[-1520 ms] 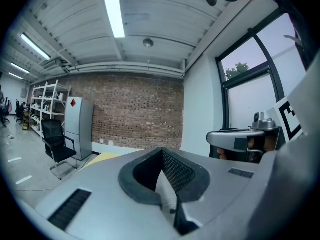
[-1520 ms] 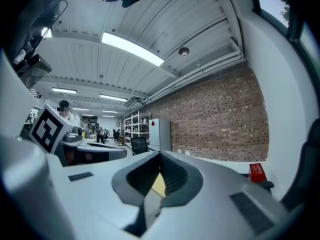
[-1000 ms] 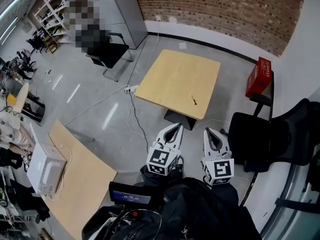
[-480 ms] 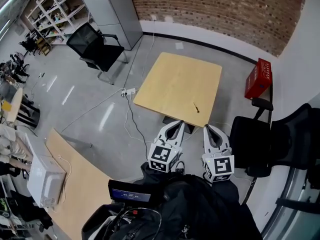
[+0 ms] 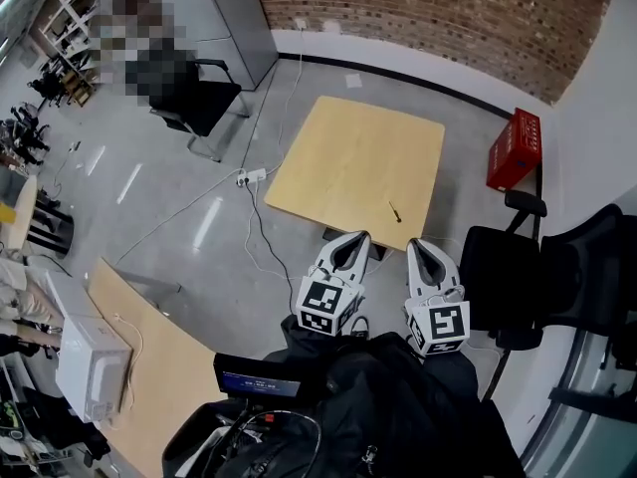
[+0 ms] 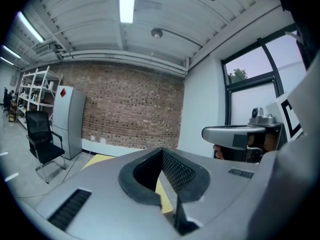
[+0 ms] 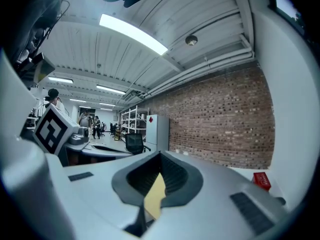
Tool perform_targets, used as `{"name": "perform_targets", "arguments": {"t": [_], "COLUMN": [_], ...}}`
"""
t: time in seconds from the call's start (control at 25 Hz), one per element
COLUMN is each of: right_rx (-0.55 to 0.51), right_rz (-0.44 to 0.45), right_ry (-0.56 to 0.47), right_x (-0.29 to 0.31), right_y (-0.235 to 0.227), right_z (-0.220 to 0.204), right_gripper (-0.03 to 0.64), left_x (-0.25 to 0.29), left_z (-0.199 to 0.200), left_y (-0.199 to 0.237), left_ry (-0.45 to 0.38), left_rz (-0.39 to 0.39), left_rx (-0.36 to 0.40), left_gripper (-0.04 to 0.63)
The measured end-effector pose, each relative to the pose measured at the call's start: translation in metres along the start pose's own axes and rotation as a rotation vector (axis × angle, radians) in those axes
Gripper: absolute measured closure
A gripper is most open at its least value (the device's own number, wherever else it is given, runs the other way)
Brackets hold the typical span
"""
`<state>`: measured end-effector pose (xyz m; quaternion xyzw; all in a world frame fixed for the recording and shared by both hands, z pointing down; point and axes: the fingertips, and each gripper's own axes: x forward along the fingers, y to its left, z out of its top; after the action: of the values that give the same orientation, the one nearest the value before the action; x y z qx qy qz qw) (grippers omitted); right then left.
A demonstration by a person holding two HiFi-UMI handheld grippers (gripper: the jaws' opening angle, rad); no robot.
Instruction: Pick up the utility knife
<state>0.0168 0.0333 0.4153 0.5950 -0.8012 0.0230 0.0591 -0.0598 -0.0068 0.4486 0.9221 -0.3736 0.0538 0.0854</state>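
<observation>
We log one knife [image 5: 395, 211]: a thin sliver on the desk [image 5: 348, 157] by its near edge, close to the right corner, too small to show blade or brand. Also the left gripper [image 5: 355, 237] and right gripper [image 5: 415, 245]: jaws pressed together on nothing, short of the desk.

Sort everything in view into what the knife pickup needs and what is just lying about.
For the job: utility knife; the table it lies on; left hand-held gripper and right hand-held gripper, both shut and empty.

Lying about: red crate; power strip; black chair; white box.
</observation>
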Motion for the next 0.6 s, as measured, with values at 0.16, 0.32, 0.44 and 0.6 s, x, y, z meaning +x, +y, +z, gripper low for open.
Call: {"name": "perform_targets", "arguments": {"t": [0.16,0.32,0.44,0.6], "right_rx": [-0.005,0.013,0.011,0.018], "right_rz": [0.009,0.000,-0.005,-0.014], "right_ry": [0.008,0.023,0.030,0.056], "right_x": [0.010,0.016,0.019,0.022], "right_y": [0.002,-0.004,-0.009,-0.021], "right_z": [0.000,-0.003,-0.002,-0.011], "right_gripper": [0.612,0.612,0.612,0.612], "left_x": [0.004,0.011,0.017,0.029], "left_z": [0.001,0.000,0.000,-0.006], "left_y": [0.011,0.013,0.017,0.014], "left_ry": [0.003,0.011,0.015,0.027], "left_rz": [0.006,-0.001,-0.002,-0.010], "left_rx": [-0.008,-0.010,-0.019,-0.031], "left_gripper": [0.595,0.595,0.595,0.595]}}
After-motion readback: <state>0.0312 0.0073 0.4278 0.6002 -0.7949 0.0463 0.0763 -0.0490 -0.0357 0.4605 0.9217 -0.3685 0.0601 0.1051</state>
